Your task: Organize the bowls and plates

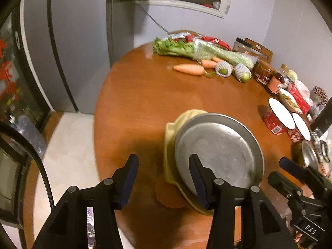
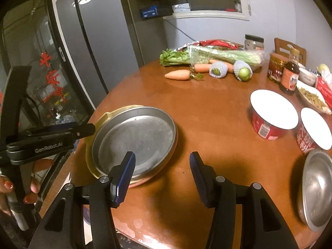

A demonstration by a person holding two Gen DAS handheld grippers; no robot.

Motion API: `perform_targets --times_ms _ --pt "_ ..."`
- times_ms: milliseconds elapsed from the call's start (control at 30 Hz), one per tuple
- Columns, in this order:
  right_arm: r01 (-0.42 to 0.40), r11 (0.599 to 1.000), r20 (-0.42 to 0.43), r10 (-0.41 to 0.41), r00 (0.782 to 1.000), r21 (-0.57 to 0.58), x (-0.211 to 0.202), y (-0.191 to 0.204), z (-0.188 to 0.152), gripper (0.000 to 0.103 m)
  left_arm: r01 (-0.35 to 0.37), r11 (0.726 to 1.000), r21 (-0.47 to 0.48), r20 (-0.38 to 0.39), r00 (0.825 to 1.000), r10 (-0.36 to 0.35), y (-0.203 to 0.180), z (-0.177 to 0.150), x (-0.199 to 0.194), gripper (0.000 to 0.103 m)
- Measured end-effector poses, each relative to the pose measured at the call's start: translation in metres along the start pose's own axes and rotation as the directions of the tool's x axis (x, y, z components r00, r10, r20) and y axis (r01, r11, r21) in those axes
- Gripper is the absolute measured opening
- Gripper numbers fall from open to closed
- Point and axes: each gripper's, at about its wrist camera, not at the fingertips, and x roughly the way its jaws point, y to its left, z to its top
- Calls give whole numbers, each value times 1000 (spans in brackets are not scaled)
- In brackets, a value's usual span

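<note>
Scuffed round steel plate [image 2: 134, 141] stacked on yellow plate [image 1: 172, 128]; both grippers' jaws spread, empty.

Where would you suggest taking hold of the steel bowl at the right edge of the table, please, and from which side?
Probably by its thin rim. The steel bowl sits upright and open-side up, with sloping inner walls, so one finger inside and one outside suits it. The open right gripper is nearest; I would come from above at the bowl's left rim, away from the red cups.
</note>
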Motion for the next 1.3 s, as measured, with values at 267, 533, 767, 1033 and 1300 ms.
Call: perform_targets --times_ms 267,533,767,1033,1300 --pt "-32 997 -41 35 999 74 10 -11 -4 57 28 1000 -8 -53 998 -29 -8 -3 22 50" --pt "-41 997 -63 45 997 64 24 -7 -5 57 31 999 16 -57 998 -31 -19 -6 32 51" --pt "-52 998 -67 54 996 44 33 -1 -6 56 39 999 21 -52 998 -38 -21 -4 34 50" --pt "-19 1000 -39 18 999 -17 43 2 -5 53 55 998 43 -46 998 -53 -37 1 42 50" --pt "11 1000 -31 -11 999 -4 50 -19 -1 52 64 995 73 -47 997 -60 -55 12 54 51"
